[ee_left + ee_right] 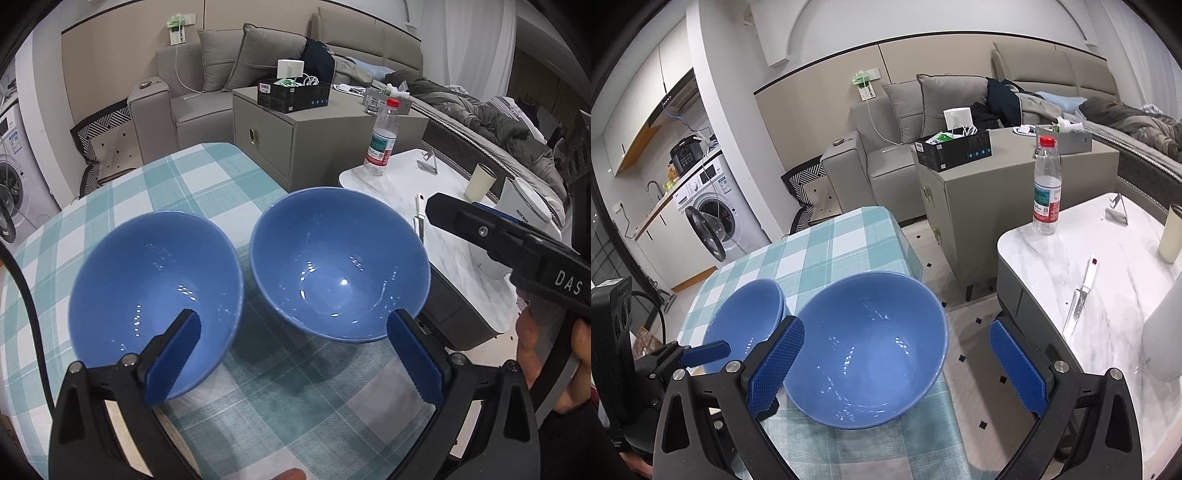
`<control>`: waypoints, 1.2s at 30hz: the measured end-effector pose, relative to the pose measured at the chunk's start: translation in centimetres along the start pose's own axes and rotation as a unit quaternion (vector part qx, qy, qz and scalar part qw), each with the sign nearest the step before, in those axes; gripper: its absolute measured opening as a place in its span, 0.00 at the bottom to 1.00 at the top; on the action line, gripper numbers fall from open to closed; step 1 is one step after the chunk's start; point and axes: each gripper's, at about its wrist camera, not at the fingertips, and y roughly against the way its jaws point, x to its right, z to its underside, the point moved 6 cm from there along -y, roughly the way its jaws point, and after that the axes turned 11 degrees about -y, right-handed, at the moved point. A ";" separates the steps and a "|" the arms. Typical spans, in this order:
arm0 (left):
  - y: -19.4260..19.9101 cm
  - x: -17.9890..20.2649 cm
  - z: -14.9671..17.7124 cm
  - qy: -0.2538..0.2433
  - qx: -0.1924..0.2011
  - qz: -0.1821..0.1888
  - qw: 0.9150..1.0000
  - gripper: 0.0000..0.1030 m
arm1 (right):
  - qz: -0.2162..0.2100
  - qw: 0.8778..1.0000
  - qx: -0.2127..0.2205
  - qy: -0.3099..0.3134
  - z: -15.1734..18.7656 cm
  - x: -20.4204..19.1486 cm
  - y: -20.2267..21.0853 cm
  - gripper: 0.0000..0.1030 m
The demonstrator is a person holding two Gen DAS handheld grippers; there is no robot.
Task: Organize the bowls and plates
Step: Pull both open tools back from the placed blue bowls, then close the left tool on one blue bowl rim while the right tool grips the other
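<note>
The white letters "DAS" stand on the black body of the right gripper [432, 212], seen at the right edge of the left wrist view. Blue lettering on the white appliance [524, 210] on the marble table reads about "AUX". The water bottle's [1047, 184] label is too small to read.

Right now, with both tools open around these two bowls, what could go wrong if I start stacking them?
1. The right bowl sits at the tablecloth's edge, floor below; a nudge from the right tool could tip it off.
2. The bowls look almost rim to rim; lifting the left bowl with the left tool may knock the other.
3. Both interiors are glossy, so the pads may slip on the rim.
</note>
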 end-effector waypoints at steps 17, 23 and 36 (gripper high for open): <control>-1.2 1.3 -0.6 0.027 -0.023 0.073 0.997 0.60 | 0.005 1.000 -0.016 -0.020 0.2 1.5 -1.3 0.99; -1.3 1.4 -0.4 0.034 -0.032 0.065 0.997 0.59 | 0.001 1.000 -0.020 -0.017 0.3 1.4 -1.8 0.99; -2.7 1.1 0.0 0.041 -0.049 0.056 0.996 0.59 | 0.020 0.998 -0.050 -0.034 1.3 3.3 -4.8 0.98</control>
